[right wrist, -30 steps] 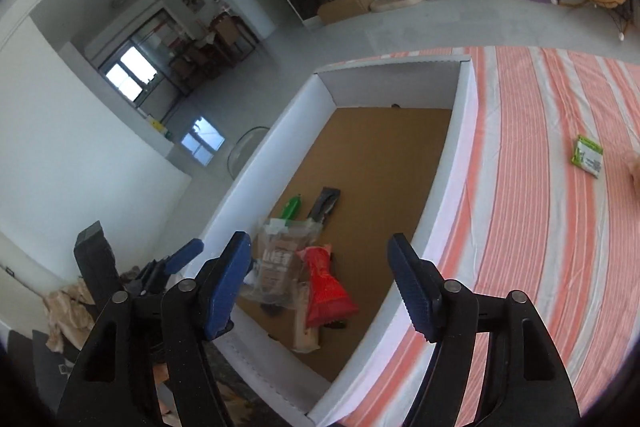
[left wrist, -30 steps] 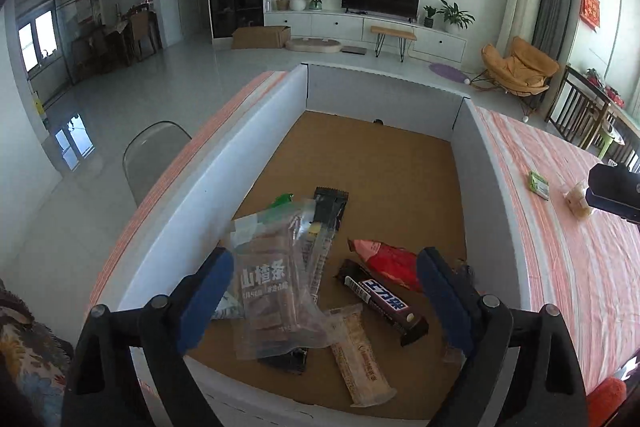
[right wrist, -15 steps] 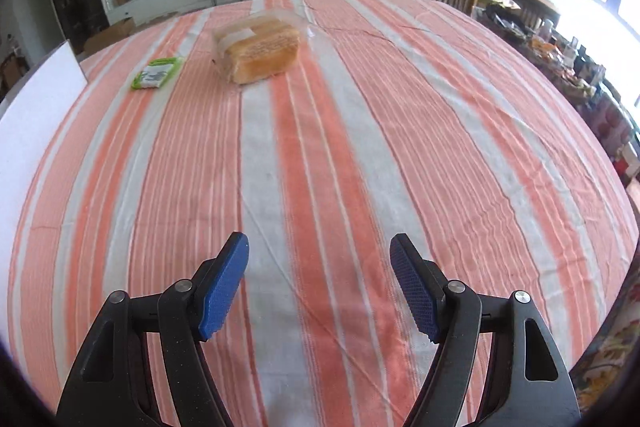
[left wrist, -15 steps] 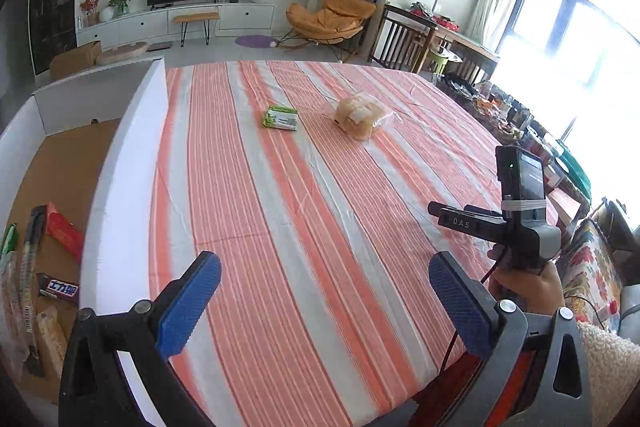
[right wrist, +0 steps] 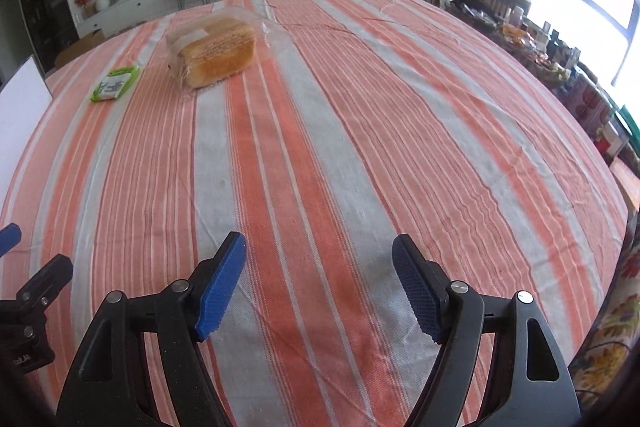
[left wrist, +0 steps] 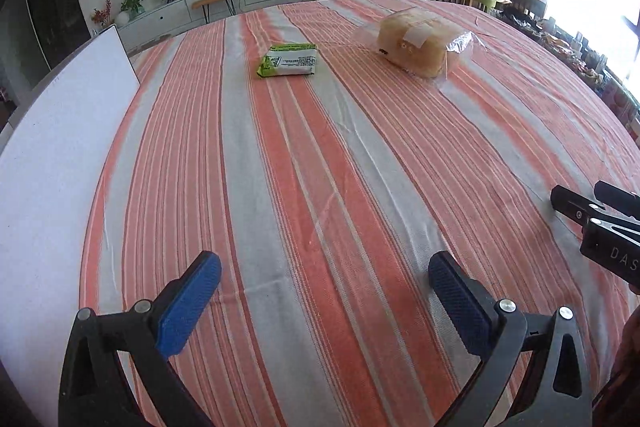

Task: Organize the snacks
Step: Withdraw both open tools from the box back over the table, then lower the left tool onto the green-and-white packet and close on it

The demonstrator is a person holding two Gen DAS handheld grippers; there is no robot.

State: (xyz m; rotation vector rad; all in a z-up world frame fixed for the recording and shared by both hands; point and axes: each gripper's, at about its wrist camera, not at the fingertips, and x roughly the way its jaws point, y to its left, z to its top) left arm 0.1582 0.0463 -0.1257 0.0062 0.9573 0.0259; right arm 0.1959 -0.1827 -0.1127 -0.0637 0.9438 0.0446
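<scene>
1. Both your grippers have swung off the white box [left wrist: 60,155] and its pile of snacks; both cameras now face the striped worktop [left wrist: 320,187]. EARLIER view: box interior; now only its outer wall shows, at 9 o'clock in the left view.
2. Left gripper [left wrist: 324,291]: fingers spread wide, nothing between them, only cloth below.
3. Right gripper [right wrist: 320,283]: fingers are opening, nothing between them.
4. Remaining loose snacks: green packet [left wrist: 289,60] at 12 o'clock in the left view, bagged bread loaf [left wrist: 420,43] just beside it at 1 o'clock. Both lie flat, apart from each other, well ahead of either gripper.
5. Reading: the previous drop-off looks complete, and you are lining up for the next pick. Two items are left to box.
6. Judgement: the packet sits nearer the box, suiting your left gripper; the loaf needs a wide, gentle grasp.
</scene>
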